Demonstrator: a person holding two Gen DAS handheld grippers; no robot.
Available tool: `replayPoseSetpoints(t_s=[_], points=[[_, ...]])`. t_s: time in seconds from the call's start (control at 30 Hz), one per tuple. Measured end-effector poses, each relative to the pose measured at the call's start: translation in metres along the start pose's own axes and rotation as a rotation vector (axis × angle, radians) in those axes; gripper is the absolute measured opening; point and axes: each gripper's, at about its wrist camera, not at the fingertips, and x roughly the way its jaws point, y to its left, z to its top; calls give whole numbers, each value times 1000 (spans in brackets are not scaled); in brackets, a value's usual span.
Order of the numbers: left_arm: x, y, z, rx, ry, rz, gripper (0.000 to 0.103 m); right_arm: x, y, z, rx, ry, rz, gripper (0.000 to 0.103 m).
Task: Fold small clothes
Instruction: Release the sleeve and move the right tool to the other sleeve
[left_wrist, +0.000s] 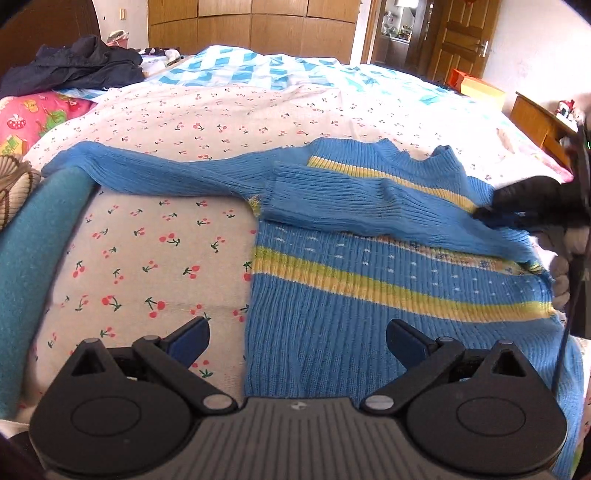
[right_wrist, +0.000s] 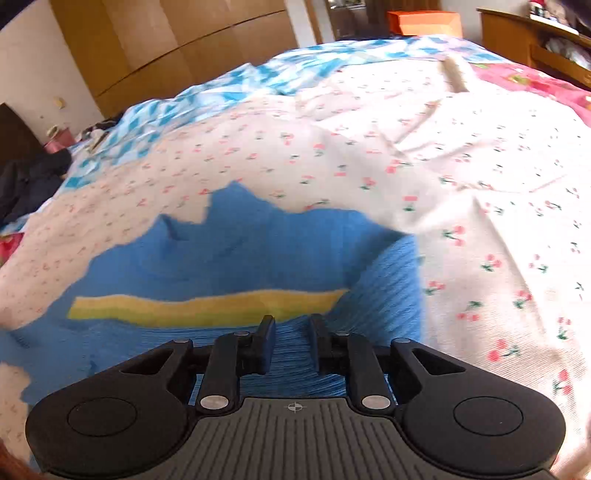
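Sweater (left_wrist: 388, 280) lies flat on cherry-print bedspread (left_wrist: 155, 251), right sleeve (left_wrist: 351, 199) already laid across chest, w/ right gripper (right_wrist: 291, 332) pinched on its knit to place it, left gripper (left_wrist: 297, 341) wide open, empty, prob. awaiting left sleeve (left_wrist: 155, 170).

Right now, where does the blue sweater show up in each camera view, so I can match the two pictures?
Left wrist view: the blue sweater fills the centre and right, one sleeve stretched out to the left, the other folded across the chest.
Right wrist view: the blue sweater sits lower centre, running under the tool.
Shared landmark: the yellow stripe across the knit.
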Motion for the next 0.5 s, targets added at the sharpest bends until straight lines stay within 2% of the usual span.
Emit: replayPoseSetpoints(t_s=[0.07,0.17,0.23,0.27,0.3,0.33,0.4,0.47,0.5], points=[[2,-1,0,5,0,10,103,-1,-17,1,50,-10,12,0],[4,-2,0,9,3,8,103,-2,-14,1,36,-12,-6,0],[3,-3,0,15,-1,9,103,-7,3,0,-30,-17,-49,5],[2,-3,0,17,-6,10,103,-14,12,-2,-77,-38,-57,16],[1,-2,-1,17,-13,12,103,-20,24,-4,-127,-62,-63,17],[0,-2,-1,15,-20,14,103,-26,42,-5,-195,-84,-46,17],[-2,-1,0,7,-28,12,103,-31,70,-9,-293,-85,40,23],[-3,2,1,-5,-32,5,103,-29,101,-12,-380,-39,164,34],[-4,3,1,-11,-34,5,103,-26,114,-15,-416,-23,207,36]])
